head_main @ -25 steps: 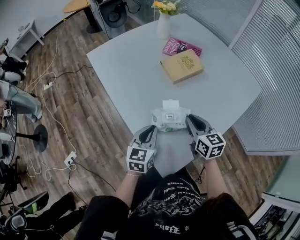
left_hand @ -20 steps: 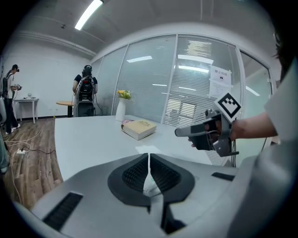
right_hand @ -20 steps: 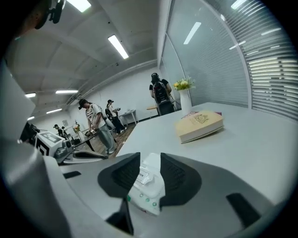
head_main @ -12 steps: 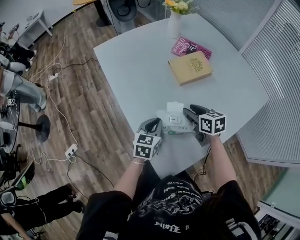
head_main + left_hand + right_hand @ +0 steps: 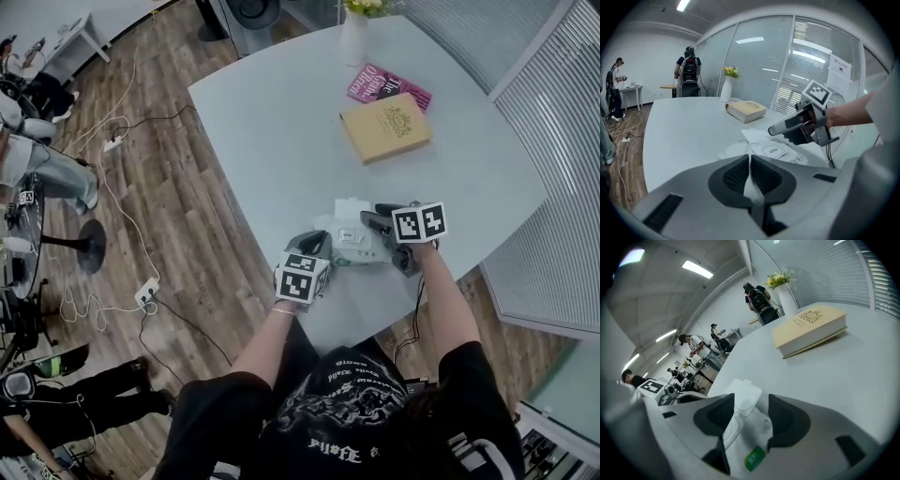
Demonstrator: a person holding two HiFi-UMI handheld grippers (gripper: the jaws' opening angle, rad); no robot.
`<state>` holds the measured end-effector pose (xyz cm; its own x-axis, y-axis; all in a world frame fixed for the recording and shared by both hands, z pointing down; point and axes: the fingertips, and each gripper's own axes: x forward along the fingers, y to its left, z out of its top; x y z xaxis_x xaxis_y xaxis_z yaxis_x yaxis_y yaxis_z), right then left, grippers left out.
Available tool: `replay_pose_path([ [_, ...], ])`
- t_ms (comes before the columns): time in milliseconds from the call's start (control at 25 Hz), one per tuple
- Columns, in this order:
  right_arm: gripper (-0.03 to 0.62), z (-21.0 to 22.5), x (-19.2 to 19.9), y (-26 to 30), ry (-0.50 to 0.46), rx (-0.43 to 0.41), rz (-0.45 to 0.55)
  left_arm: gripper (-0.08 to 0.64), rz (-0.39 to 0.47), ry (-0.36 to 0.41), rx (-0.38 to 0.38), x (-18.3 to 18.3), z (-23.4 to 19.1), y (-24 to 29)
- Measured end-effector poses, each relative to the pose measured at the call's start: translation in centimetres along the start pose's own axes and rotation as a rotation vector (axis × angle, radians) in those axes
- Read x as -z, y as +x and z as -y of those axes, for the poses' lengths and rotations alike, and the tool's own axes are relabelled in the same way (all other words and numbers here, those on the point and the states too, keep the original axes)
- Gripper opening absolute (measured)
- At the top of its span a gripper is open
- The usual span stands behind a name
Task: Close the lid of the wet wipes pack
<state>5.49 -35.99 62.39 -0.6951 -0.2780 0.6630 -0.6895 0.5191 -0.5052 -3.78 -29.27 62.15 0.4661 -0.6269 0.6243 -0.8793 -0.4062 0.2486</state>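
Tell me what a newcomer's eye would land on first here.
The white wet wipes pack sits near the front edge of the table, its lid flipped open. The right tool, whose jaws have just been opening, stands wide over pack and lid without pressing them, while the left tool is shut on what looks like the pack's near edge. Farther back lies a tan book.

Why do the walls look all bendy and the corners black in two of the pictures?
Left gripper view: the wide lens bows the blinds and leaves black corners. Right gripper view: same bending, ceiling lights glare, and the wipes pack up close looks a bit blurry. Head view: lines are straighter and light falls evenly on the table.
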Motion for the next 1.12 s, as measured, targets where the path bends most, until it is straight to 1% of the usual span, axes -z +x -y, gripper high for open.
replay_pose_path([
  [120,0.225,0.2,-0.5,0.4,-0.008,-0.009,-0.009,0.015,-0.011,-0.018,-0.005,0.2,0.0,0.3],
  [280,0.218,-0.1,-0.7,1.5,-0.002,-0.057,-0.037,0.015,-0.023,-0.029,-0.01,0.4,-0.1,0.5],
  [320,0.208,-0.2,-0.6,1.6,-0.01,-0.057,-0.045,0.015,-0.024,-0.031,-0.011,0.4,-0.1,0.5],
  [400,0.147,0.0,-0.5,1.6,-0.04,-0.034,-0.044,0.015,-0.018,-0.033,-0.013,0.4,-0.1,0.5],
  [440,0.123,0.0,-0.7,1.6,-0.055,-0.023,-0.036,0.015,-0.013,-0.034,-0.014,0.3,-0.1,0.4],
  [520,0.113,-0.1,-1.1,1.4,-0.074,-0.015,-0.013,0.015,-0.004,-0.034,-0.02,0.3,-0.2,0.2],
  [640,0.085,-0.3,-1.2,1.0,-0.08,-0.025,0.026,0.015,0.0,-0.035,-0.023,0.3,-0.3,0.3],
  [720,0.067,-0.3,-1.4,0.6,-0.081,-0.037,0.057,0.015,0.006,-0.052,-0.025,0.3,-0.3,0.5],
  [920,0.048,-1.4,-1.9,-0.4,-0.16,-0.048,0.117,0.015,0.025,-0.063,-0.031,0.4,-0.3,0.4],
  [1040,0.034,-2.2,-1.8,-1.2,-0.193,-0.081,0.14,0.015,0.035,-0.058,-0.033,0.5,-0.3,0.3],
  [1120,0.034,-2.6,-1.7,-1.7,-0.223,-0.089,0.152,0.015,0.045,-0.06,-0.04,0.4,-0.3,0.4],
])
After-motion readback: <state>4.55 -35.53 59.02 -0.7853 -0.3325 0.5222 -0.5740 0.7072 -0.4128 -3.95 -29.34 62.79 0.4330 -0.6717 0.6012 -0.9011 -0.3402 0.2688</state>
